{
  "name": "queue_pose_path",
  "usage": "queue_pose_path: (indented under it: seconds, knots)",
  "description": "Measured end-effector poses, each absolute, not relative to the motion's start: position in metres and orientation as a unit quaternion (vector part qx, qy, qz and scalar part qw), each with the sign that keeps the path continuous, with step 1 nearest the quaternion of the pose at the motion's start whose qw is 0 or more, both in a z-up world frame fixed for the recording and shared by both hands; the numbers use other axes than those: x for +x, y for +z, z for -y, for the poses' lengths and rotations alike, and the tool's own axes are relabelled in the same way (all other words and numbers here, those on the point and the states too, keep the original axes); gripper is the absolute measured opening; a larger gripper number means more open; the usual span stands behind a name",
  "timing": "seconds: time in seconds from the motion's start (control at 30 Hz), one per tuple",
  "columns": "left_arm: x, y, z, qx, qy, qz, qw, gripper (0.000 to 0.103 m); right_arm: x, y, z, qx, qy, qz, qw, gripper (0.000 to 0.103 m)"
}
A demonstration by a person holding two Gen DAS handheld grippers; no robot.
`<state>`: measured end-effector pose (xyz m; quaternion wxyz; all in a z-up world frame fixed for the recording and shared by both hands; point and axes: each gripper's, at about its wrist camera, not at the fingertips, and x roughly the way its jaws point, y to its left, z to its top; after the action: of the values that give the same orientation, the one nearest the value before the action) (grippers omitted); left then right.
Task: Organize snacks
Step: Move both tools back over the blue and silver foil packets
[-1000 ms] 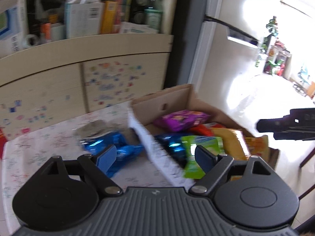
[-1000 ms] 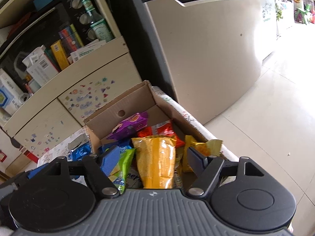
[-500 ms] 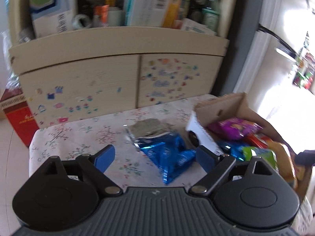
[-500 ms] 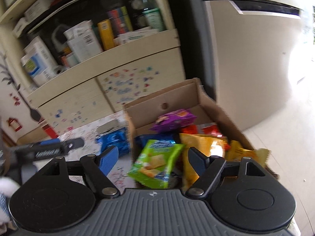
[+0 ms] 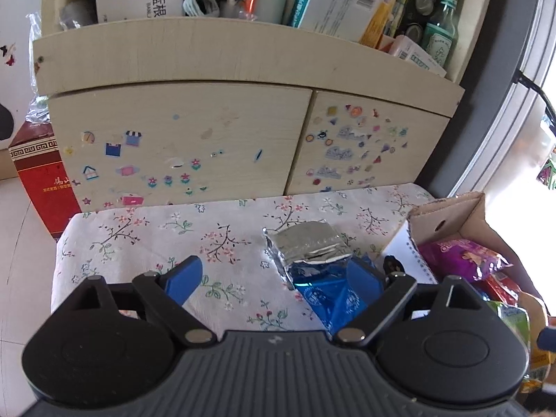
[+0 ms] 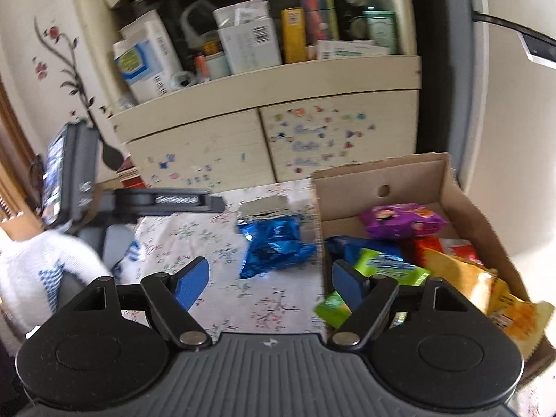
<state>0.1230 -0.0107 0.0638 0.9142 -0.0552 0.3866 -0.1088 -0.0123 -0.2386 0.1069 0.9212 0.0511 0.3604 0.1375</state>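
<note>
A blue foil snack packet point(image 5: 330, 292) with a torn silver top lies on the flowered tablecloth point(image 5: 156, 232), just left of a cardboard box point(image 5: 448, 215). My left gripper point(image 5: 274, 281) hangs open over the cloth. The packet lies near its right finger point(image 5: 365, 281), and the pads do not press on it. My right gripper point(image 6: 269, 281) is open and empty above the cloth, in front of the same blue packet point(image 6: 274, 246). The box point(image 6: 382, 180) holds a purple packet point(image 6: 403, 220), a green one point(image 6: 392, 267), red ones and yellow bags point(image 6: 462, 278).
A pale cabinet with stickers point(image 5: 180, 132) stands behind the table, its shelf crowded with boxes and bottles. A red carton point(image 5: 41, 173) sits on the floor at left. A fridge point(image 6: 504, 121) rises right of the box. A white-gloved hand point(image 6: 41, 271) shows at left.
Both views have swung left, away from the box and toward the table. The blue packet now lies at the left gripper's right finger. The left jaws stand a little wider.
</note>
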Motion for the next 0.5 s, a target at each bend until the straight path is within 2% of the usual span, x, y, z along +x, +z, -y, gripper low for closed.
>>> queue_pose_path:
  seconds: [0.5]
  knots:
    - [0.176, 0.037, 0.026, -0.068, -0.129, -0.406, 0.902, 0.090, 0.011, 0.083, 0.204, 0.019, 0.169, -0.388, 0.906, 0.083]
